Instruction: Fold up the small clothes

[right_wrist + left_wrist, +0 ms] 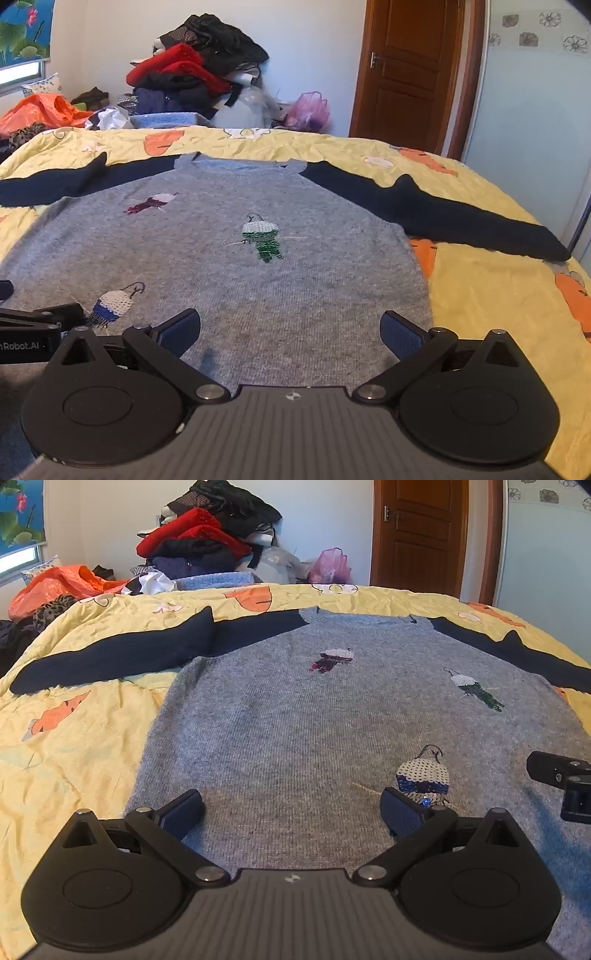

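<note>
Nearest, both tools hover low over the hem end of a grey sweater (288, 716) that lies face up and spread flat on a yellow quilt (74, 746). The left gripper (291, 808) has its jaws spread wide with nothing between them, its right pad beside a blue sequin patch (423, 775). The right gripper (290, 328) is likewise wide apart and empty, over the hem nearer the sweater's right edge.

Judging by the layout, no fold is made yet, and the step in hand looks like taking hold for the first one. To do it well, each tool should pinch both knit layers at an edge rather than the top layer in the middle of the panel, where the pads would only drag the wool. The two dark navy sleeves, the left sleeve (122, 653) and the right sleeve (436, 214), stretch straight out to the sides, so bringing them in over the body first would keep the packet narrow. Lifting evenly with both tools should stop the knit from skewing.

Farther off, past the bed's far edge, a pale blue basket (166, 120) sits under a tall clothes pile (192, 66) of red, black and purple items. An orange plastic bag (55, 585) and a pink bag (308, 109) lie nearby; their contents cannot be made out.
</note>
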### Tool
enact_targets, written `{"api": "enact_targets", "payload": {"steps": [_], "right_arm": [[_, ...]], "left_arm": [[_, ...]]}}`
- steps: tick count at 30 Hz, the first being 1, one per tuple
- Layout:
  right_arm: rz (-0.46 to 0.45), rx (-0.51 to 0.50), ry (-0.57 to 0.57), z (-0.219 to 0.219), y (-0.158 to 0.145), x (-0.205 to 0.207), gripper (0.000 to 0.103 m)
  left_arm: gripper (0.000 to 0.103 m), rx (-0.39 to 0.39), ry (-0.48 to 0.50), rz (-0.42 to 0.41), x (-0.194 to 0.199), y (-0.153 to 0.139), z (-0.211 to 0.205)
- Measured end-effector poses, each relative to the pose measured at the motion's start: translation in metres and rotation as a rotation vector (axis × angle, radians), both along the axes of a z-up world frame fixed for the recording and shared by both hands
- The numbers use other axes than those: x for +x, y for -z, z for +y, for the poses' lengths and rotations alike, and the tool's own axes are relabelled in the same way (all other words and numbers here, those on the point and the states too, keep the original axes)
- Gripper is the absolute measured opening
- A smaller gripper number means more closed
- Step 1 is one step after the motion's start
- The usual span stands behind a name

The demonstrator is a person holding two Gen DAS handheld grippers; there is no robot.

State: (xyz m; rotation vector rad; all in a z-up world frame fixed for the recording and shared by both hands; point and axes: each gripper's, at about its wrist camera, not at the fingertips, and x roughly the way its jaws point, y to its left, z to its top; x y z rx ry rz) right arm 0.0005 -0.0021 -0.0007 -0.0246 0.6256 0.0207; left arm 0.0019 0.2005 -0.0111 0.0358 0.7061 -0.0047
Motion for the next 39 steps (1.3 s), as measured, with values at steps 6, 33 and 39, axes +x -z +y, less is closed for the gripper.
{"api": "enact_targets", "payload": {"steps": [6, 33, 39], "right_arm": [[0.009, -0.044, -0.029, 0.005, -0.001, -0.001, 0.103], [0.071, -0.013, -0.049, 0.004, 0.008, 0.0, 0.103], [0.085, -0.003, -0.053, 0.003, 0.01, 0.002, 0.103]], "left_arm": [[0.103, -0.001, 0.0, -0.001, -0.002, -0.003, 0.0], [0.103, 0.016, 0.008, 0.003, 0.0, -0.001, 0.001], [0.103, 0.02, 0.011, 0.008, 0.001, -0.002, 0.001]]}}
